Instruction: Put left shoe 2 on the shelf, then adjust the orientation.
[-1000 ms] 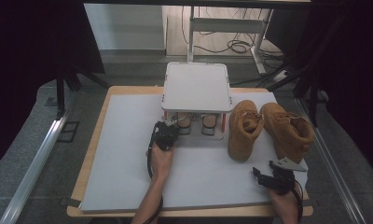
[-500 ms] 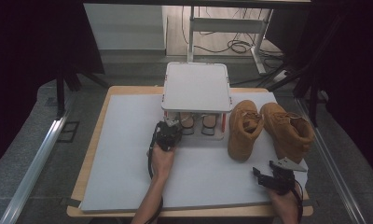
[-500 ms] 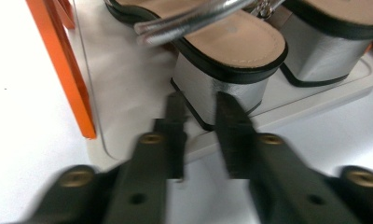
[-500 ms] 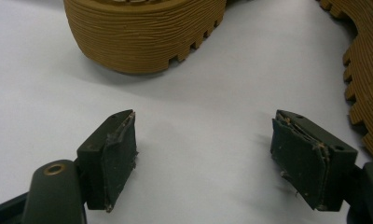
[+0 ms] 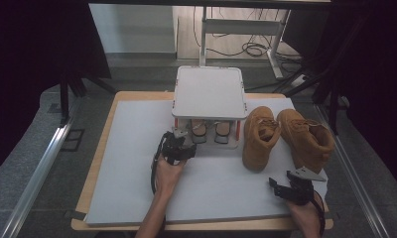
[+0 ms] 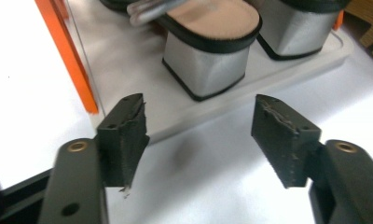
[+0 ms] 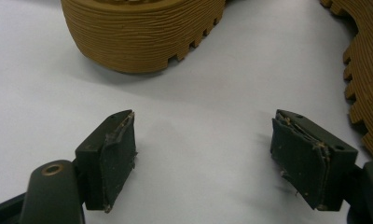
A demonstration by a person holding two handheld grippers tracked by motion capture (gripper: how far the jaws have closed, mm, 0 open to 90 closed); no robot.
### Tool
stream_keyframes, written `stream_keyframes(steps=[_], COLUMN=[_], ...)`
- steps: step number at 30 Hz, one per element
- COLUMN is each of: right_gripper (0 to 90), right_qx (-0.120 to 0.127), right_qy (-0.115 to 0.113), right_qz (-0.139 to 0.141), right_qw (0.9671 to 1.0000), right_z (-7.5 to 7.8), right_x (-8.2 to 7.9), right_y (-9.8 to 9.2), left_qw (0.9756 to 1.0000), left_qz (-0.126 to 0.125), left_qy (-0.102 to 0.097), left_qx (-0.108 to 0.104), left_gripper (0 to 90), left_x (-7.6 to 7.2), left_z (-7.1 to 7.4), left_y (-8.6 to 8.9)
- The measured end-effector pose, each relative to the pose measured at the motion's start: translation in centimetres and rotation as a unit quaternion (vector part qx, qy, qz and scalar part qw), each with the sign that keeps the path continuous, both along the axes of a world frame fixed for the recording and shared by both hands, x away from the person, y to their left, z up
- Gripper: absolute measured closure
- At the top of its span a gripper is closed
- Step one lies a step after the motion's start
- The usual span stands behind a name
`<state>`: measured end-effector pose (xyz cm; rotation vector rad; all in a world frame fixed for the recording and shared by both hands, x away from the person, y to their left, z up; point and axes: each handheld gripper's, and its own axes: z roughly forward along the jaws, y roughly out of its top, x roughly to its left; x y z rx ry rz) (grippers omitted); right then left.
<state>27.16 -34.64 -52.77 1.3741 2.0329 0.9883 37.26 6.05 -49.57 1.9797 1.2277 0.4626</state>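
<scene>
Left tongs [image 5: 179,139] beside sandals [image 5: 210,130] under white rack [image 5: 209,91].

The two boots [image 5: 286,136] look like matt tan suede, their soles [image 7: 142,32] ridged rubber – finely ribbed, with cut lugs. The sandals [image 6: 208,42] have satiny silver heel blocks and a soft, matt beige insole, standing on a smooth, pale plastic rack [image 5: 209,91] with glossy orange posts [image 6: 68,51]. The black gripper pads [image 7: 114,158] are matt and frayed – over smooth white paper-like table cover [image 5: 137,148].

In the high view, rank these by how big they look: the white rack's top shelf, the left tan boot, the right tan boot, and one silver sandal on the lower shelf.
1. top shelf of the white rack
2. and 3. left tan boot and right tan boot: they look alike, so no ranking between them
4. silver sandal, mostly hidden under the top shelf, so its full size is unsure
</scene>
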Motion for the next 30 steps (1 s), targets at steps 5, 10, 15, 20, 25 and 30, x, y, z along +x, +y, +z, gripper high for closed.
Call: stream_keyframes(steps=[5,10,15,20,25,30], right_gripper=[21.3,17.4,14.3,12.5,11.2,9.6], right_qx=[0.001,-0.002,-0.004,-0.007,-0.011,-0.009], right_qy=[0.002,0.008,0.010,0.011,0.009,0.005], right_qz=[0.000,0.011,0.016,0.019,0.028,0.040], right_qw=[1.0000,0.9999,0.9998,0.9997,0.9995,0.9991], right_z=[0.0,0.1,0.1,0.1,0.2,0.4], right_x=[0.1,0.2,0.3,0.3,0.2,0.1], right_y=[0.0,0.0,0.1,0.2,0.5,1.0], left_qw=[0.9999,0.9996,0.9994,0.9993,0.9990,0.9984], left_qz=[-0.010,-0.023,-0.032,-0.037,-0.044,-0.052], left_qy=[0.009,0.011,0.007,0.005,0.008,0.018], left_qx=[-0.003,-0.007,-0.011,-0.008,0.006,0.011], left_gripper=[28.3,24.0,20.7,17.5,14.5,13.5], left_x=[-0.6,-1.6,-2.8,-3.7,-4.7,-5.9], left_z=[-0.3,-0.6,-0.8,-1.1,-1.5,-1.8], left_y=[0.7,1.5,2.5,3.5,4.1,4.9])
